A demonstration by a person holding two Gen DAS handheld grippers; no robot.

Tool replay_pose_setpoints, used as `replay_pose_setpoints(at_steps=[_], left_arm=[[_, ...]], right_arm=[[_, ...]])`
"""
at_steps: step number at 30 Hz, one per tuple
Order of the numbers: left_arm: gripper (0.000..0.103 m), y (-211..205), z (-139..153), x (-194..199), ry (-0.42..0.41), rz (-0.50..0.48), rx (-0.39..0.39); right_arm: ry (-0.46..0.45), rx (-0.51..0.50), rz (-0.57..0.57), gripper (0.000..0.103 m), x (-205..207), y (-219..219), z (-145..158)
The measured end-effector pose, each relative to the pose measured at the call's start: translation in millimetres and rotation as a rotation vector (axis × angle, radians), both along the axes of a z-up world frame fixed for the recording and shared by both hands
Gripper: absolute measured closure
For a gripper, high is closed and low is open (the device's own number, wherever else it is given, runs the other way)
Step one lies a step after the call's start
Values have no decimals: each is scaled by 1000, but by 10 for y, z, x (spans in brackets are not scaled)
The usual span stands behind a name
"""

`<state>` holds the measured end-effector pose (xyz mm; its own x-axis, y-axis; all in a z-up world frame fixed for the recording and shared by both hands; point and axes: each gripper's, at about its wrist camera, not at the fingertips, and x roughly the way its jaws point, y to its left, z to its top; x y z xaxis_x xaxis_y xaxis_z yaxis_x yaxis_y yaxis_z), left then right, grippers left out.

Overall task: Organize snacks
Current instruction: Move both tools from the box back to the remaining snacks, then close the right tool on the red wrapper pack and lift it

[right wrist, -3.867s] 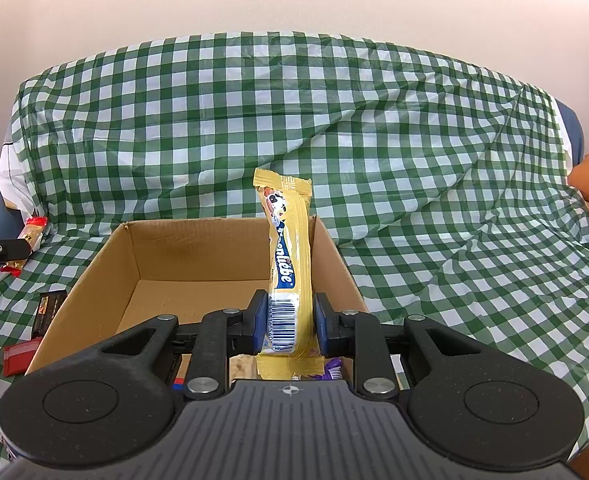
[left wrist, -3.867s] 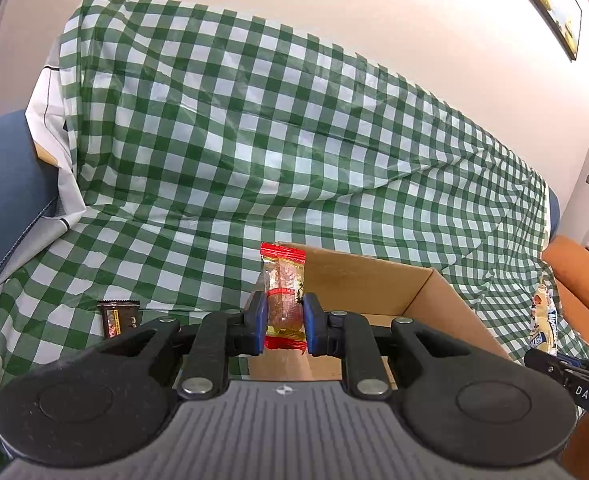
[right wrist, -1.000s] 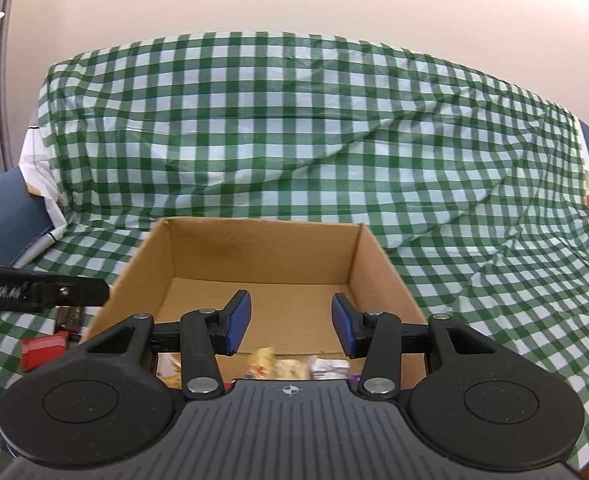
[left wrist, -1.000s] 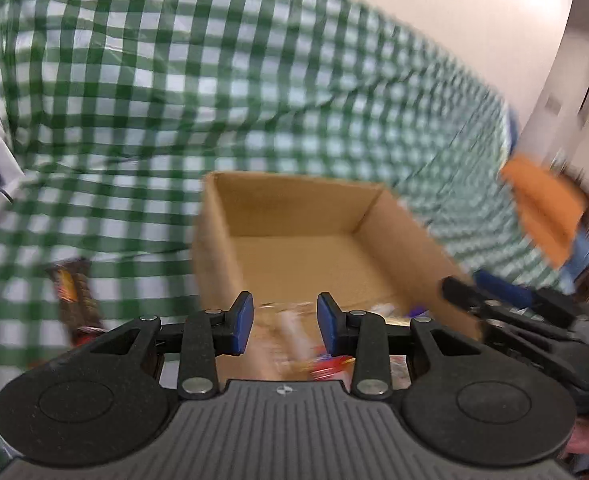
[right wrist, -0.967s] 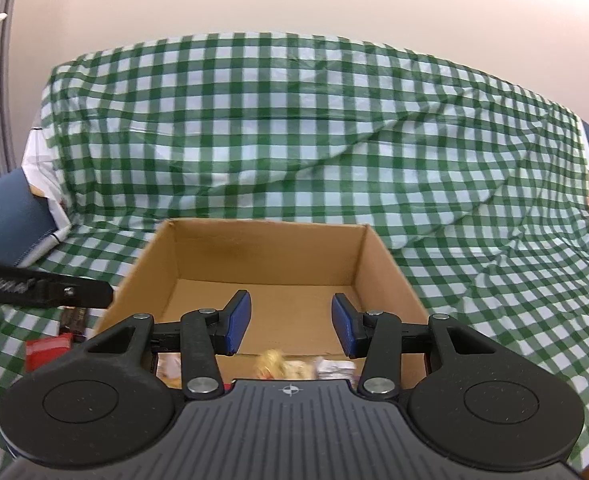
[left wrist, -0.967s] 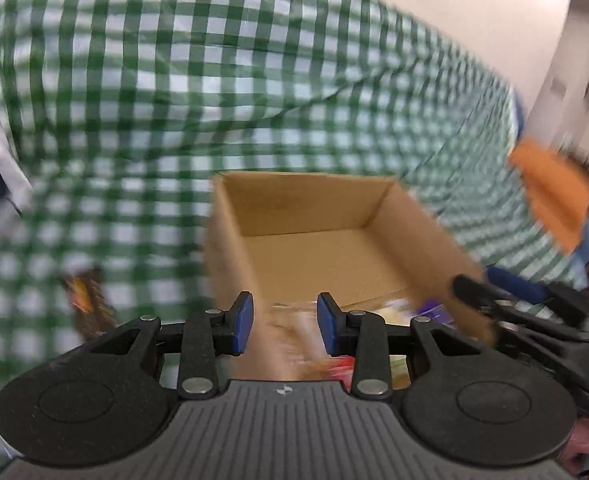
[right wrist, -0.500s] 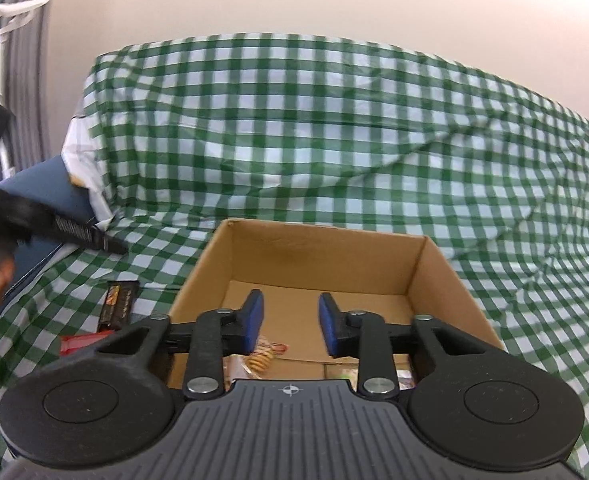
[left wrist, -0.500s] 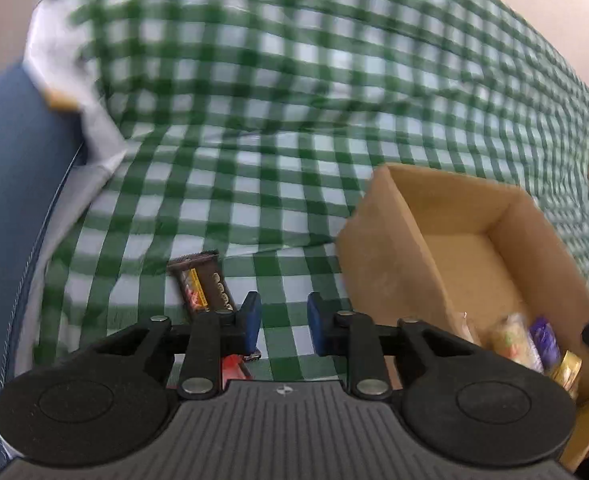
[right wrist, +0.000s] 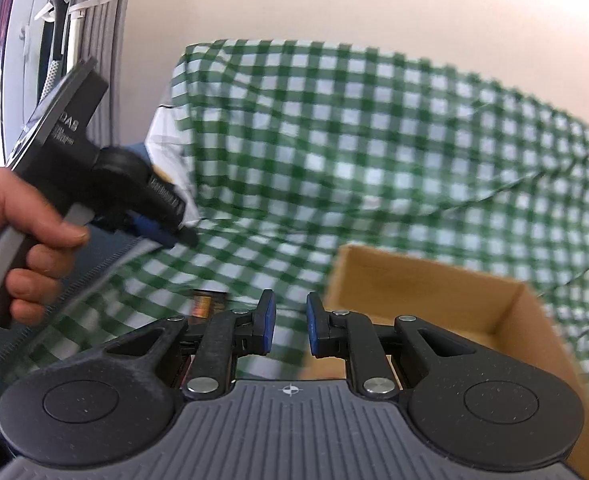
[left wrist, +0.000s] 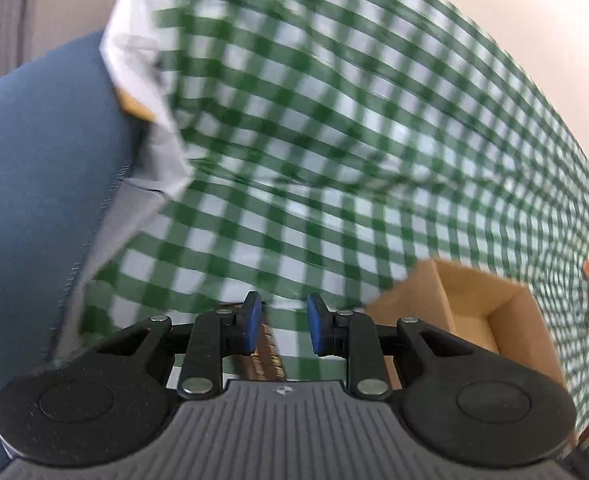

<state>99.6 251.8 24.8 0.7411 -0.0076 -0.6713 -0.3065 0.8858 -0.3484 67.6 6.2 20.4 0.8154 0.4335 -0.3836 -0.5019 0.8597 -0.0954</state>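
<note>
As both pairs of fingers are hanging narrowly parted and empty, having just been closing, the left gripper point(left wrist: 281, 322) is hovering over a dark snack bar point(left wrist: 265, 354) lying flat on the checked cloth point(left wrist: 334, 140); the bar is showing just below its left finger point(left wrist: 250, 322), not between the pads. Likely light, crinkly and slippery, it is best pinched across its narrow width. The right gripper point(right wrist: 288, 324) is pointing between the bar point(right wrist: 206, 306) and the cardboard box point(right wrist: 426, 280).

Box point(right wrist: 426, 280), snack bar point(right wrist: 204, 306) on checked cloth point(right wrist: 374, 152)
</note>
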Motion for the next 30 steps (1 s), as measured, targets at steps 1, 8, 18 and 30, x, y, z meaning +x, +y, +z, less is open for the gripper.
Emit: replay_pose_setpoints(at_steps=[1, 8, 18, 30], left_arm=[[77, 113, -15, -32, 4, 29, -34], [77, 459, -40, -165, 20, 150, -113], [77, 494, -61, -191, 16, 158, -112], [77, 533, -51, -222, 9, 158, -77]], right_arm=[[22, 15, -1, 86, 6, 90, -16], [257, 72, -67, 80, 127, 798, -386], [644, 179, -311, 15, 678, 1382, -983], [674, 82, -493, 19, 858, 1766, -1183]])
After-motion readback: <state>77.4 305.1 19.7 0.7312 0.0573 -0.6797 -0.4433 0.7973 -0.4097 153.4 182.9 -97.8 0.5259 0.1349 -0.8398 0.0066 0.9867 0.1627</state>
